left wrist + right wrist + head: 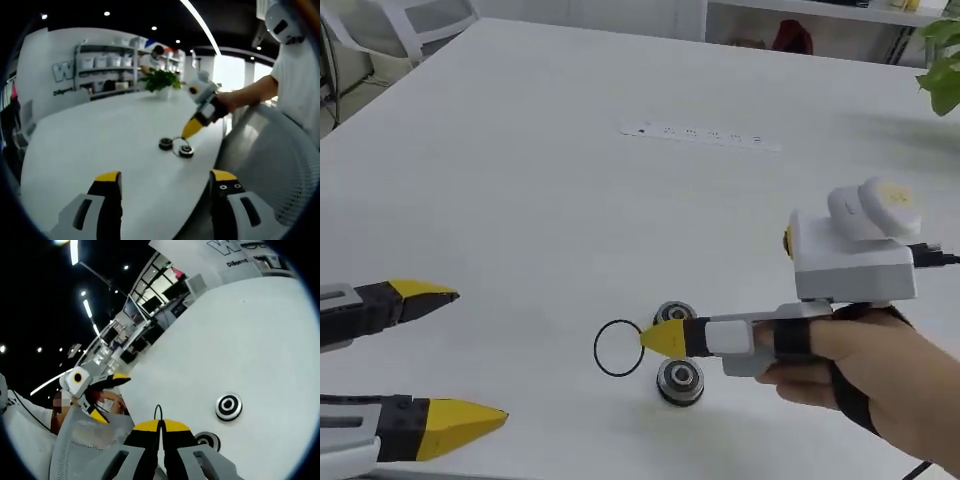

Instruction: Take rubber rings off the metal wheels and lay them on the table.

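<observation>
Pinching a black rubber ring (618, 347) by its right edge, the right gripper (660, 339) reaches in from the right of the head view. It is held in a hand (850, 365), and its yellow-tipped jaws are pressed together on the thin band. The ring shows as an open circle just left of the tips, low over the white table (570, 200); whether it touches the surface I cannot tell. Two metal wheels sit close to the tips. The lower wheel (680, 381) stands just below the gripper in the lower middle of the frame, and the upper wheel (675, 314) is just above it, partly hidden behind the jaws. In the right gripper view the closed jaws rise from the bottom centre, a sliver of the ring (158, 412) shows above them, and both wheels lie to their right. The left gripper (480, 356) sits at the lower left of the head view, well apart from the wheels, its jaws spread wide over bare table. A power strip (700, 133) lies in the upper middle.
</observation>
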Motion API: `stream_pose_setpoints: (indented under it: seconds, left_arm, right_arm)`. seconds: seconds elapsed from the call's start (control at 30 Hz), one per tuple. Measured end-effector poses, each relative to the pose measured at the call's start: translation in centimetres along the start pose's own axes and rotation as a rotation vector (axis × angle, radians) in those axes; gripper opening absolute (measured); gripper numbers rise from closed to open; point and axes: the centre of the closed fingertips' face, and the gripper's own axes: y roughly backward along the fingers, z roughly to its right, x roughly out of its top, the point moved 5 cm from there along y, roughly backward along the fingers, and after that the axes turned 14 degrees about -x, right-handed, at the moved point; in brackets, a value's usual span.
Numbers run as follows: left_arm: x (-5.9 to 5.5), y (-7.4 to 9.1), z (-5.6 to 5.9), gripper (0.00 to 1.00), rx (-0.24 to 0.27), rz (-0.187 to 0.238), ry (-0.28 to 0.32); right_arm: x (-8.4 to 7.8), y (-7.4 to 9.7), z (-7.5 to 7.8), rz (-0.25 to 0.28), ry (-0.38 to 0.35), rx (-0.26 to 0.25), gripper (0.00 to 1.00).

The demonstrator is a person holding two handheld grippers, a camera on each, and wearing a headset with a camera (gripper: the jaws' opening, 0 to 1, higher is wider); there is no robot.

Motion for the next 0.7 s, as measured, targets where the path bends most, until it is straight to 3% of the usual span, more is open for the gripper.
stream_pose_setpoints:
  seconds: [0.2, 0.4, 0.7]
  left_arm:
    - [-0.1, -0.1, 0.1, 0.75, -0.011, -0.011, -0.002]
    - [-0.4, -0.2, 0.0, 0.76, -0.019, -0.023, -0.001]
    - [-0.6, -0.3, 0.0, 0.76, -0.023, -0.02, 0.011]
  right_arm:
    - [0.8, -1.9, -0.9, 0.0, -0.014, 0.025, 0.0]
    - [0.0, -3.1, -1.1, -0.031, 0.001, 0.008, 0.0]
    - [-1.4, -3.8, 0.2, -0.056, -0.016, -0.047, 0.0]
